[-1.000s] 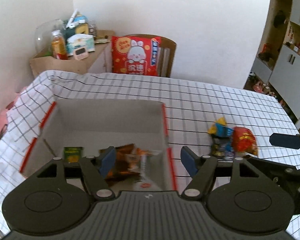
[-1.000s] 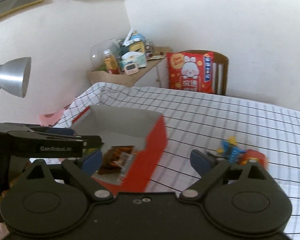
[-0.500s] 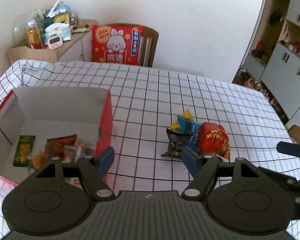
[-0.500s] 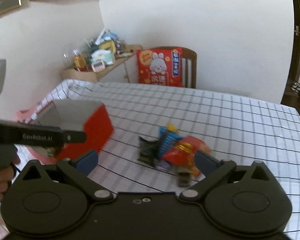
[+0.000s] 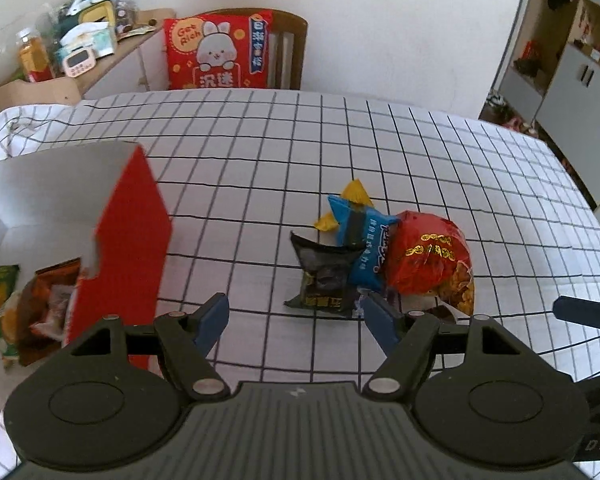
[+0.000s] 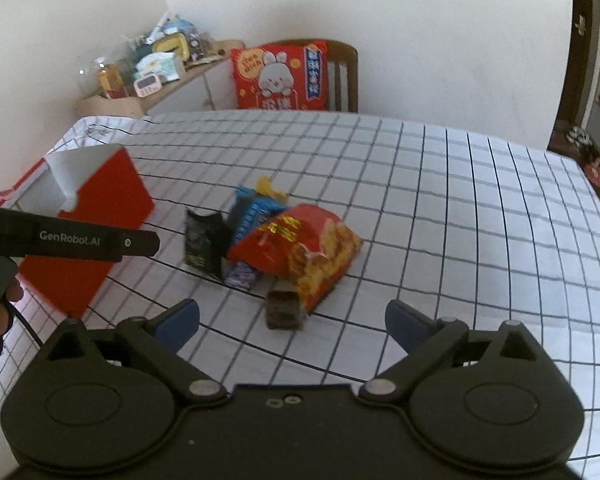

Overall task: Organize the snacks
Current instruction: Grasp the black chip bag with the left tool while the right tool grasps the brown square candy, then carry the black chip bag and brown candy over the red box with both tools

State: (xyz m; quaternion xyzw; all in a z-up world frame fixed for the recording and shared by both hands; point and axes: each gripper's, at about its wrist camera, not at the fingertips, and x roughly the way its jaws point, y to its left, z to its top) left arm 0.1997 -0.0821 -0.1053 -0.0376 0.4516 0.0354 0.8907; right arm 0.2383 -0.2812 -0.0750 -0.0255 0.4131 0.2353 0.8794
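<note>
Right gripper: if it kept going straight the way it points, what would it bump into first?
Probably the small dark brown snack bar, lying just ahead between the open right gripper fingers, in front of the big red crisp bag. Depth is uncertain.

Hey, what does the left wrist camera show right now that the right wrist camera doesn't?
Only the left wrist view looks into the red box, showing snack packets already inside. Only the right wrist view shows a small dark brown bar lying in front of the big red bag, plus a purple packet under it. Both show the red bag, the blue packet, the black packet on the checked tablecloth, and the rabbit cushion.
</note>
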